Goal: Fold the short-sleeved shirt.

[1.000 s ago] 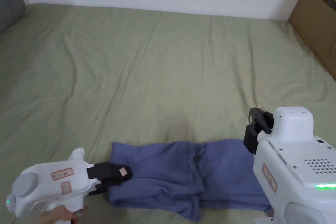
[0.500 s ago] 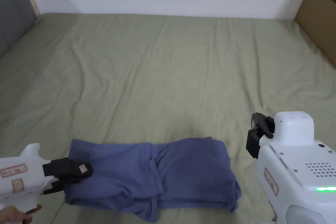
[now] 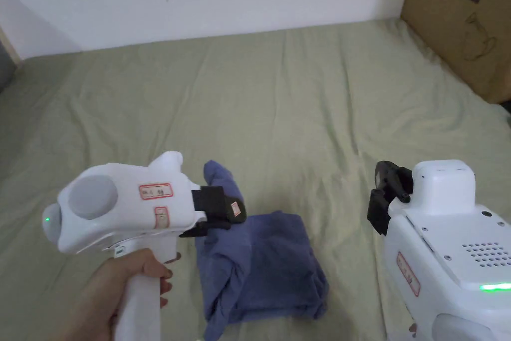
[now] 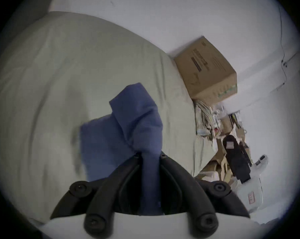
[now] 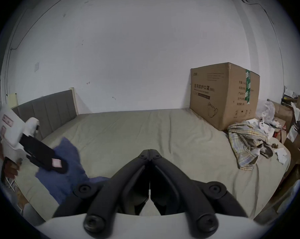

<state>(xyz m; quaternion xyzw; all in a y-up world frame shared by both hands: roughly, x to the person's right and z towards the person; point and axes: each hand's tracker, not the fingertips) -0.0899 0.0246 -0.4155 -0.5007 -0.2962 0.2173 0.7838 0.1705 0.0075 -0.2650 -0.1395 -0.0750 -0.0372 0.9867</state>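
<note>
Shirt (image 3: 259,262) clamped in left tongs (image 3: 234,209)

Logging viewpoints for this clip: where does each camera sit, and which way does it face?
Head view: on the person's head, looking down at the blue shirt on the bed; left tongs, hand, right tongs show.
Left gripper view: on the left tongs, facing along the clamped shirt.
Right gripper view: on the right tongs, shut and empty, facing the wall.
Shared: all three see the cardboard box.
</note>
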